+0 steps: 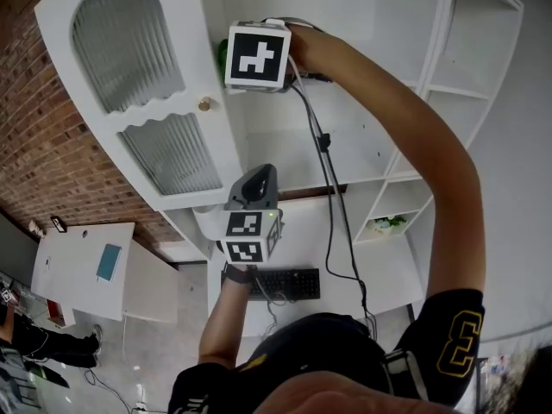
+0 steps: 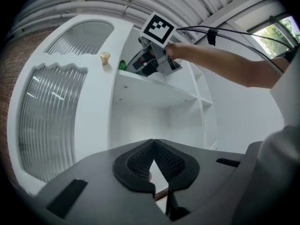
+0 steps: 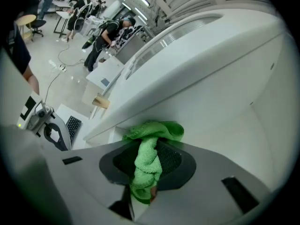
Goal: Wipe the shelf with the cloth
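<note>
One green cloth is pinched in the right gripper and bunched on the shelf, at the end nearest the open door with its two ribbed panes. Below the shelf hangs the left gripper — tips pressed together on nothing — facing one open bay.

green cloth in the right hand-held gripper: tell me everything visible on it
The green cloth is bright lime and looks like looped microfibre, bunched and twisted into a rope. The right hand-held gripper is shut on its middle. A crumpled wad sticks out past the jaw tips and seems pressed against the white shelf in the upper compartment. No stains show. The head view catches only a green sliver behind the marker cube.
</note>
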A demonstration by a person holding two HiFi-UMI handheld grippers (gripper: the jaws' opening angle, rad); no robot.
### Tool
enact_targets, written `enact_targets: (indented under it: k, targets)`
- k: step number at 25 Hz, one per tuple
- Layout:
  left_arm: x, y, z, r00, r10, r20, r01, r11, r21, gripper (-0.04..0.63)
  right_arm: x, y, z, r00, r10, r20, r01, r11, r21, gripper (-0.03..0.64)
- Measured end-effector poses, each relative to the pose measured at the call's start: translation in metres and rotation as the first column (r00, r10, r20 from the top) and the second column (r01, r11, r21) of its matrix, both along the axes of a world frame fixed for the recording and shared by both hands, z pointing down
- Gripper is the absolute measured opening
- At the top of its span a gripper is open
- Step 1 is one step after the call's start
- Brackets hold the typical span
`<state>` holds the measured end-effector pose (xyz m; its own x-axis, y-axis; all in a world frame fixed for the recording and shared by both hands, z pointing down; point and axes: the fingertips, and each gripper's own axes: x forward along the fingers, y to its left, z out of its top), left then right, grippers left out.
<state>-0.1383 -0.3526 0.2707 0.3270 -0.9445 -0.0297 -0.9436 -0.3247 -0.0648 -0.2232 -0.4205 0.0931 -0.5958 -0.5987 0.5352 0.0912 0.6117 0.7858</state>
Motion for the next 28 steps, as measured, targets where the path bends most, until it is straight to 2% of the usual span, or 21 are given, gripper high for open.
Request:
enact_targets:
  k: [3, 6, 12, 19, 28]
  targets:
    - [0.005, -0.007, 0.006, 1.0, 0.008, -0.002, -0.008, 1.0, -0.016, 0.011, 0.007, -0.01, -0.002, 0.998, 0.057, 0.02, -0.057, 0.998, -0.002, 0.075]
    - [0.012, -0.015, 0.009, 1.0, 0.02, -0.003, -0.02, 1.0, -0.023, 0.011, 0.004, -0.01, -0.002, 0.999, 0.045, 0.016, -0.045, 0.999, -0.012, 0.075]
    - [0.017, -0.027, 0.013, 1.0, 0.02, 0.003, -0.02, 0.999, -0.025, 0.011, 0.013, -0.018, -0.006, 0.997, 0.066, 0.044, -0.065, 0.997, -0.04, 0.075]
    - [0.029, -0.043, 0.008, 0.999, 0.041, 0.027, -0.041, 0.999, -0.008, 0.01, 0.033, -0.025, -0.005, 0.994, 0.109, 0.03, -0.107, 0.993, -0.059, 0.075]
    - [0.063, -0.053, 0.021, 0.992, 0.119, 0.034, -0.118, 0.992, -0.044, 0.011, 0.058, -0.03, -0.004, 0.99, 0.139, 0.035, -0.136, 0.988, -0.07, 0.075]
